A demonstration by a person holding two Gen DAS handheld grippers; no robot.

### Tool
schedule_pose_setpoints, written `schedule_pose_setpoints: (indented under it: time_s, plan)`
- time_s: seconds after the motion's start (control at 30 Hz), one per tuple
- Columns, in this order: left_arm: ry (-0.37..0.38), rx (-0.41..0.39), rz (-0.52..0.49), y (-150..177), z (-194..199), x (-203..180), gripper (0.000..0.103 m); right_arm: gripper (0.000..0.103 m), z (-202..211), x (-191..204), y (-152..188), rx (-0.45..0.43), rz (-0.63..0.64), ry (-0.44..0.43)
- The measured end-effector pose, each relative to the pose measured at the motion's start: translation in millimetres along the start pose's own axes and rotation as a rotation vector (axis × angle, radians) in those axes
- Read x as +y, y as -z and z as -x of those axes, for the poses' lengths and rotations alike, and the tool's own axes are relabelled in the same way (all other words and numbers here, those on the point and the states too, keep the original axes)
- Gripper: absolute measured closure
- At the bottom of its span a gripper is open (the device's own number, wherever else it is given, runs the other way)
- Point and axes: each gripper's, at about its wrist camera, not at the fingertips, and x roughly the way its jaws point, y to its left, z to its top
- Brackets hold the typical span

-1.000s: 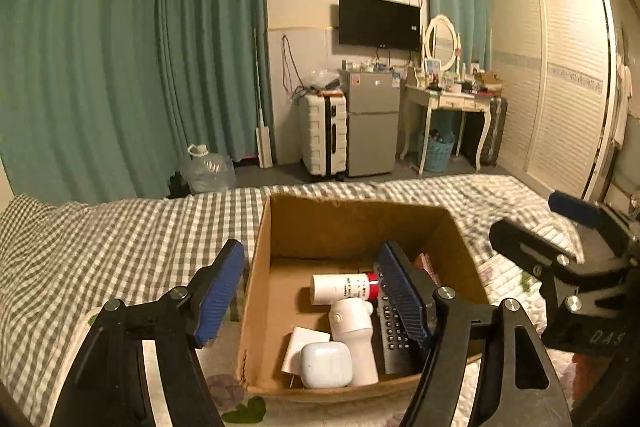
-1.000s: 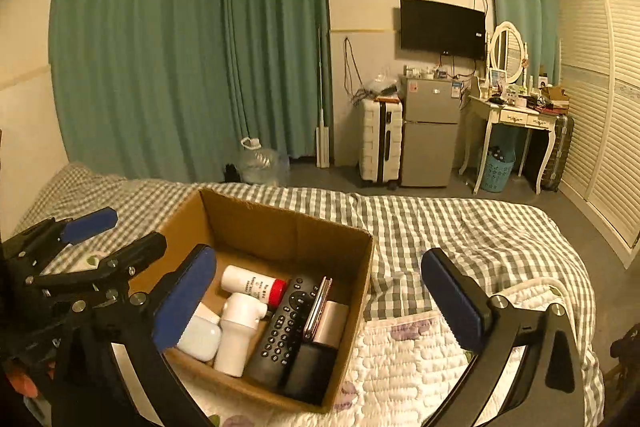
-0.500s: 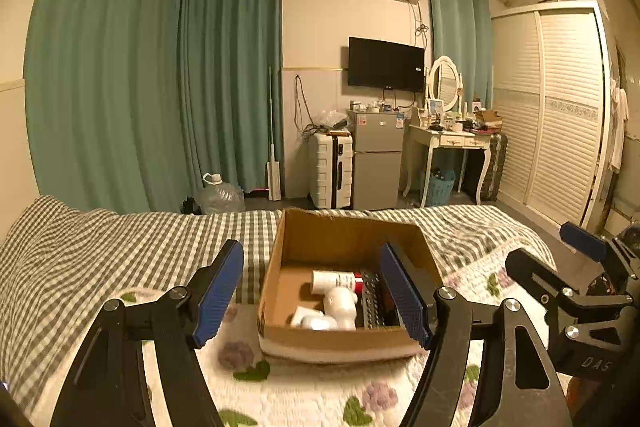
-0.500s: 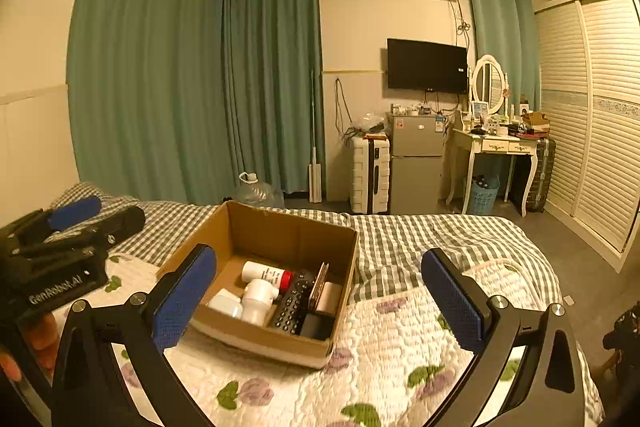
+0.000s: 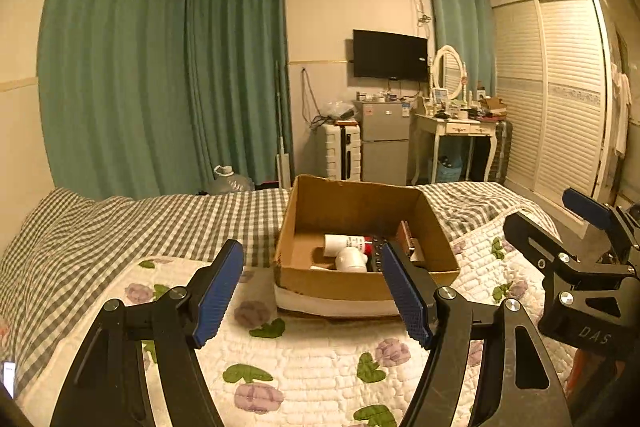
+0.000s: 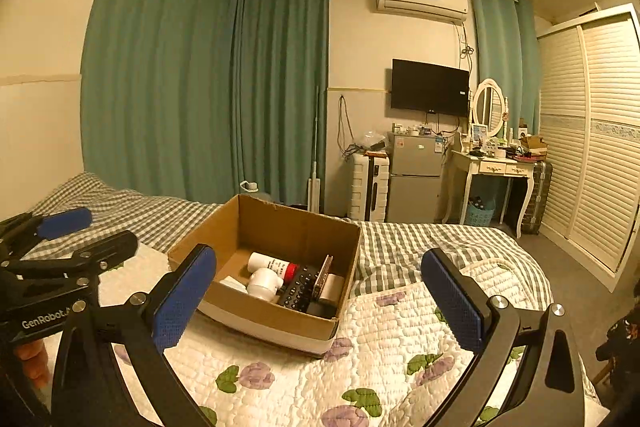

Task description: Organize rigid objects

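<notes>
Both grippers, the left gripper (image 5: 312, 291) and the right gripper (image 6: 320, 301), fill the lower frame with fingers spread wide and nothing held, hovering level above the floral quilt (image 6: 384, 379) and aimed at the box. At frame centre the cardboard box (image 6: 260, 321) rests on the bed and holds a white bottle with a red cap (image 6: 272, 263), a white jar (image 6: 264, 281) and a black remote (image 6: 298, 291). No loose item shows on the quilt, so sorting appears largely complete.

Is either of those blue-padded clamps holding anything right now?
No, the left gripper and the right gripper both stand wide open with nothing between their pads, short of the cardboard box.
</notes>
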Motion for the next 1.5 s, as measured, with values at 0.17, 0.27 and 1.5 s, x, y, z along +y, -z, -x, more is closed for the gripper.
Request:
schedule_pose_setpoints:
  time_s: [0.17, 0.27, 1.5]
  plan:
    - [0.001, 0.004, 0.03, 5.3, 0.6, 6.6, 0.029, 0.0, -3.7, 2.0, 3.2, 0.014, 0.005, 0.003]
    - [0.007, 0.017, 0.041, 5.9, -1.1, 8.1, 0.029, 0.0, -3.1, 3.9, 4.2, 0.013, 0.002, 0.005]
    - [0.014, 0.043, 0.073, 7.1, -4.8, 13.3, 0.029, 0.0, -5.0, 1.0, 7.7, 0.039, -0.038, 0.023]
